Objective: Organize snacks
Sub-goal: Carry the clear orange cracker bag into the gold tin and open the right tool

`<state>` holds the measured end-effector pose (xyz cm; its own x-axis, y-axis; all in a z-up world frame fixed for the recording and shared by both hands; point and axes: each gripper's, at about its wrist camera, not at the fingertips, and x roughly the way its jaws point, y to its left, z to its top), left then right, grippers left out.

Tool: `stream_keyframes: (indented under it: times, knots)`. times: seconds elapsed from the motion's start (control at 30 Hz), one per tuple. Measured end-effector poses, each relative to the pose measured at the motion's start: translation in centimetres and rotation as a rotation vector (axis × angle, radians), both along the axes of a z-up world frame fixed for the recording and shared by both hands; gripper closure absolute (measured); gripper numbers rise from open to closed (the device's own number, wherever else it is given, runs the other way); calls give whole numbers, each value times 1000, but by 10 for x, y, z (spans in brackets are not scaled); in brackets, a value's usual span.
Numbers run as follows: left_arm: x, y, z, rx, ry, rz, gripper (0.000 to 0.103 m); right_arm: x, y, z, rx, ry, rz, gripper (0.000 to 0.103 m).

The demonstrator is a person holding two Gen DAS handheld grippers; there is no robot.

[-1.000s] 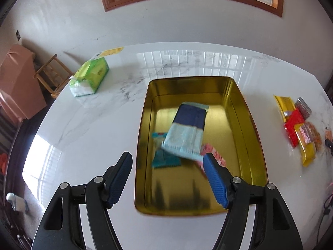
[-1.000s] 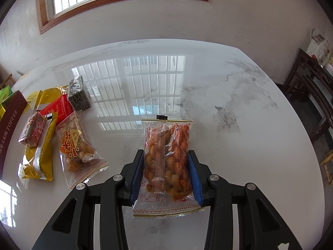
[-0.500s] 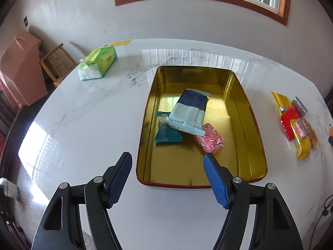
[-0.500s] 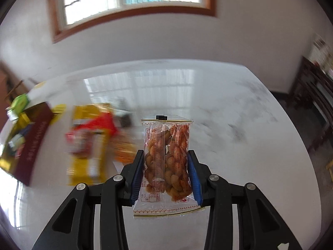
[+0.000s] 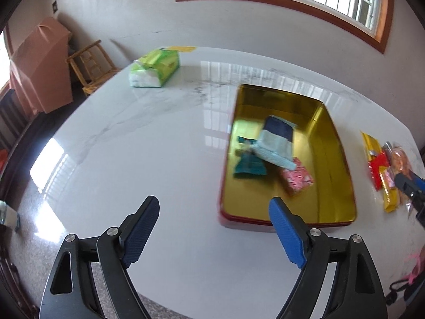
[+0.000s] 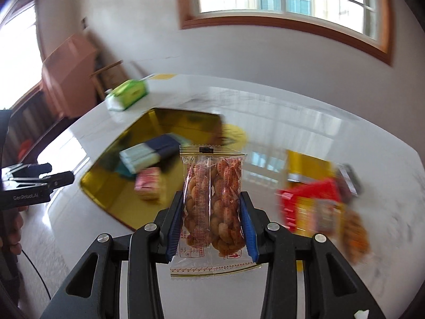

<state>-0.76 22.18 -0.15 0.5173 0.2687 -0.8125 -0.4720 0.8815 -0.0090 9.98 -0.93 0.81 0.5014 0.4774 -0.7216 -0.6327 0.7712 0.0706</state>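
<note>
A gold tin tray (image 5: 337,164) with a red rim lies on the white marble table. Inside it are a blue and pale-blue packet (image 5: 276,141), a teal packet (image 5: 249,167) and a pink packet (image 5: 296,179). My left gripper (image 5: 213,232) hovers over the table left of the tray's near corner, its jaws opening with nothing between them. My right gripper (image 6: 212,226) is shut on a clear bag of twisted fried snacks (image 6: 212,199), held above the table beside the tray (image 6: 106,199). The right gripper's tip (image 5: 409,186) shows at the left wrist view's right edge.
Loose snack packets (image 5: 382,167) in red, yellow and orange lie right of the tray, blurred as snack packets (image 6: 318,207) in the right wrist view. A green tissue pack (image 5: 154,69) sits at the table's far left. A wooden chair (image 5: 90,63) and a cardboard box (image 5: 39,66) stand beyond the table.
My right gripper has swung left with the bag, bringing the tray into its view. My left gripper has drawn back and left off the tray, and its jaws have widened.
</note>
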Motion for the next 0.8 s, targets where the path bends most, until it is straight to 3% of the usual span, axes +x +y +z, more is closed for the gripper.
stream_keyframes:
  times: [0.27, 0.8]
  knots:
    - [-16, 23, -1, -31, -9, 61, 18, -12, 70, -17, -48, 21, 119, 66]
    - [-23, 41, -14, -51, 14, 109, 16, 4, 103, -41, -81, 82, 128, 62]
